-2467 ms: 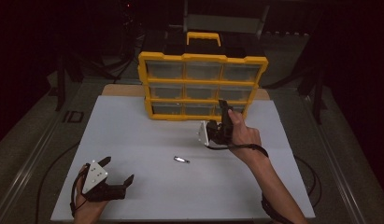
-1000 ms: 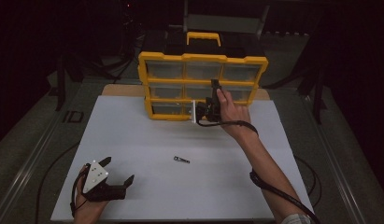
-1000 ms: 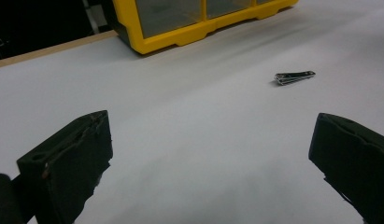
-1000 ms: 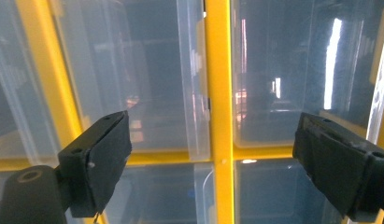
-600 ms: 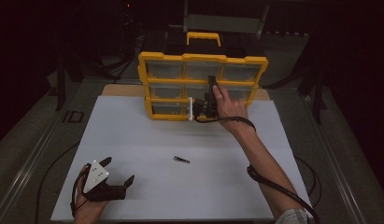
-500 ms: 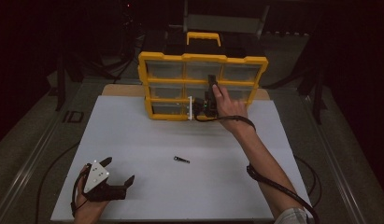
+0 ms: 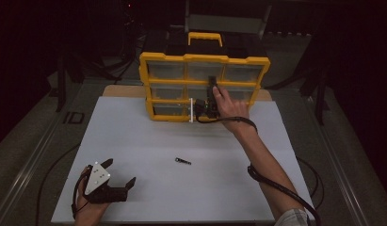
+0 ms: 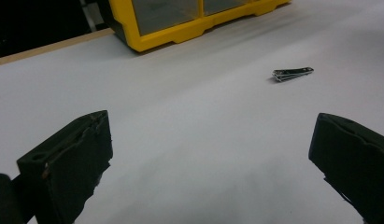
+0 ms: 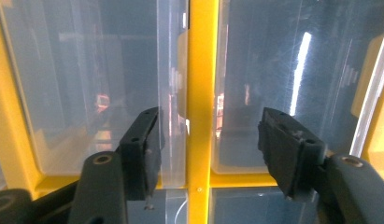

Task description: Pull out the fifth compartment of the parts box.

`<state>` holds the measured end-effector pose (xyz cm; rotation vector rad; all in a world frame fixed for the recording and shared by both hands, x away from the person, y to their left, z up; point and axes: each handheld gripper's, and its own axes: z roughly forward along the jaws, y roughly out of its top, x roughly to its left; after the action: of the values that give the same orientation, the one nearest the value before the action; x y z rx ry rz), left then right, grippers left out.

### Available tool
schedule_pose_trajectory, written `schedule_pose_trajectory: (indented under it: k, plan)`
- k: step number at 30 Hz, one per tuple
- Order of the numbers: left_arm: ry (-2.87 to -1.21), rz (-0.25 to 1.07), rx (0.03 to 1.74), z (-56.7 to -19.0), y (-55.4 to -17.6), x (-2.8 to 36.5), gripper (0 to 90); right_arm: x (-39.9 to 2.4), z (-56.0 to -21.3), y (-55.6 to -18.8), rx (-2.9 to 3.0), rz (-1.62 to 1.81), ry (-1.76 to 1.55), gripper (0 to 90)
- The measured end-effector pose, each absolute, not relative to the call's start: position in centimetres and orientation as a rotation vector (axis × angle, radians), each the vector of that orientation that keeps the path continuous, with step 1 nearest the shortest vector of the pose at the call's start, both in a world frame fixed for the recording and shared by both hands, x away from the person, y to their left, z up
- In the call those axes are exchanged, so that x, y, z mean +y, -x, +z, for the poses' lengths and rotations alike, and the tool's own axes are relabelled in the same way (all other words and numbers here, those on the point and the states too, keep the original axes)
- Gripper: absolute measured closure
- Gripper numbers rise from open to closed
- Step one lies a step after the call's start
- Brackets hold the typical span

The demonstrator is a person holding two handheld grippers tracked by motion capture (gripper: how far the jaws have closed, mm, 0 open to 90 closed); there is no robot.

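A yellow organizer (image 7: 204,58) with clear drawers stands at the back of the white mat. My right gripper (image 7: 207,96) is held against its front at the middle column, the hand behind it. In the right gripper view its jaws (image 9: 210,116) have just been closing. They straddle a yellow divider bar (image 9: 201,70) and a clear drawer lip (image 9: 173,84), and a gap still shows beside the bar. A small metal nail clipper (image 7: 182,161) (image 8: 292,73) lies mid-mat. My left gripper (image 7: 119,172) (image 8: 210,126) rests open at the near left, nothing between its jaws.
The white mat (image 7: 134,136) covers the table in front of the organizer. A cable (image 7: 280,186) trails from the right gripper along the forearm. Dark stands and cables surround the table at the back and sides.
The right hand has moved from above the mat up to the organizer's front and stayed there. The left gripper and the nail clipper have not moved.
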<state>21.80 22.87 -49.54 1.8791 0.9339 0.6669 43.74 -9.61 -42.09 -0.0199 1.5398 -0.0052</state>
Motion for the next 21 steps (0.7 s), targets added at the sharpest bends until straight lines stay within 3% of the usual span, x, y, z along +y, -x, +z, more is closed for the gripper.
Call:
schedule_pose_trajectory:
  k: [9, 21]
  plan:
    - [-1.889, 0.667, 0.932, -49.56, -21.82, 22.85, 0.4, -9.41, -42.58, -43.72, 1.535, -0.010, 0.040, 40.5]
    - [-1.886, 0.665, 0.931, -49.55, -21.79, 22.85, 0.4, -9.85, -42.57, -43.47, 1.506, -0.010, 0.054, 46.2]
